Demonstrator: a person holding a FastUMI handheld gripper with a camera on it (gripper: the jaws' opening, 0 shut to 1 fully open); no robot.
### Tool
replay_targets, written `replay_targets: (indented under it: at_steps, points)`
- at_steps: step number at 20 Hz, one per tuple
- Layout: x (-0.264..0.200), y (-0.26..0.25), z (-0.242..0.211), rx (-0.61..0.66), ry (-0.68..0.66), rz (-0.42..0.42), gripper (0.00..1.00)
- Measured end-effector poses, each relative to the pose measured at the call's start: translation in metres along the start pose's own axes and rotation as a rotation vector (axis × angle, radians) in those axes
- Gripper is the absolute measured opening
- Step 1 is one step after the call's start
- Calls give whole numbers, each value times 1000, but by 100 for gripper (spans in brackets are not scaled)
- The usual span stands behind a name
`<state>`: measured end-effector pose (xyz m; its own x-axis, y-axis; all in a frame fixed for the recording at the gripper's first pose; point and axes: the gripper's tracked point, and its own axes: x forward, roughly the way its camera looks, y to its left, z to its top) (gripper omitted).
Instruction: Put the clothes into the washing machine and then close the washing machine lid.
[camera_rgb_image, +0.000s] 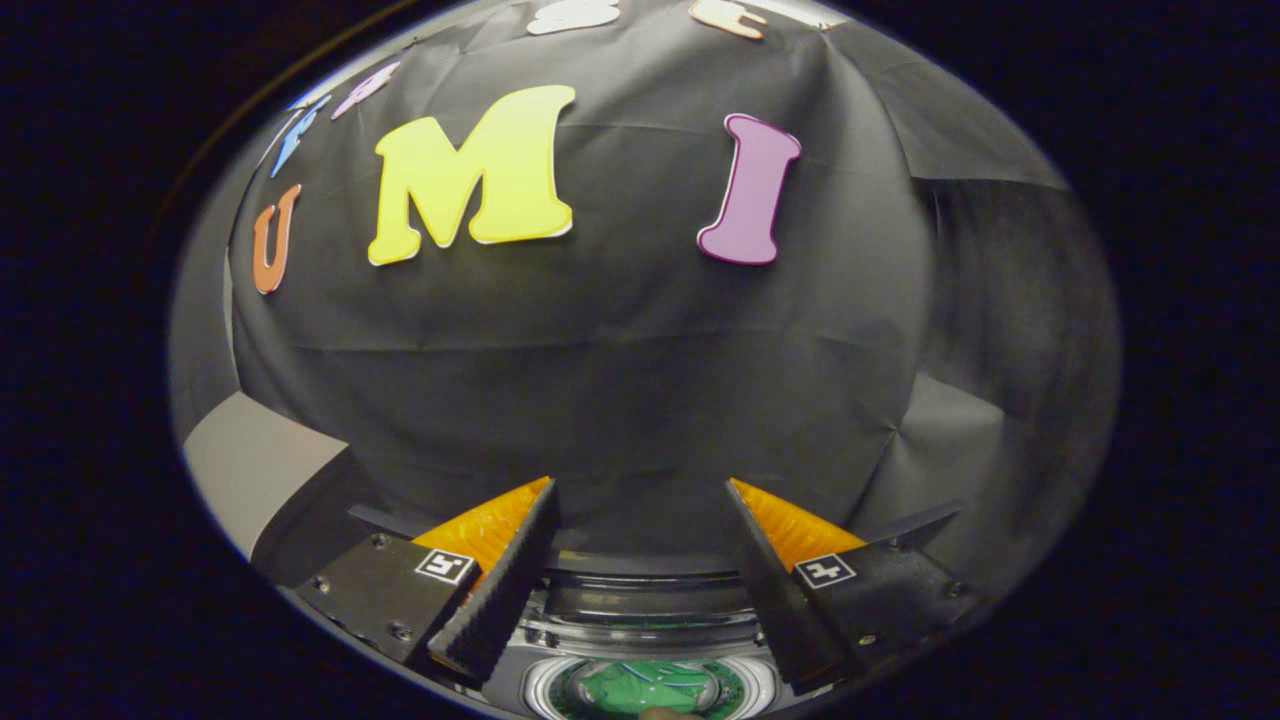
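Black cloth drapes the whole back of the booth, creased and hanging in folds, with a pale grey panel (255, 470) showing at its lower left corner. Below the cloth sits the washing machine (650, 640), seen from above: a pale top with a dark raised band behind the round opening, which lies between and just beneath the fingers. Its lid (645, 610) appears to be up, since the drum is open to view, though the hinge is hard to make out. Down inside the drum lies a green garment (645, 690), bunched, so the clothes seem to be already in the machine.

The claw (640, 500) stands wide, its two fingers well apart, with nothing between them; they point at the cloth wall above the machine.

By my reading, what is left is the lid. It looks like a rigid, smooth, light plastic panel that will swing on its hinge and not bend. It may slip under the pads, so pushing on its free front edge should serve better than pinching it. The garment is soft and limp; any fold hanging over the rim could catch under the lid.
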<state>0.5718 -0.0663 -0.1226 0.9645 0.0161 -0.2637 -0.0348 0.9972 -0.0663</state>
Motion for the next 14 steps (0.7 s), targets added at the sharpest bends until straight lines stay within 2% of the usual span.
replay_targets:
  at_steps: [8, 14]
  points:
    - [-40, -3, -14, 15, -106, -35, 100]
    - [-72, -2, -40, 17, -99, -54, 100]
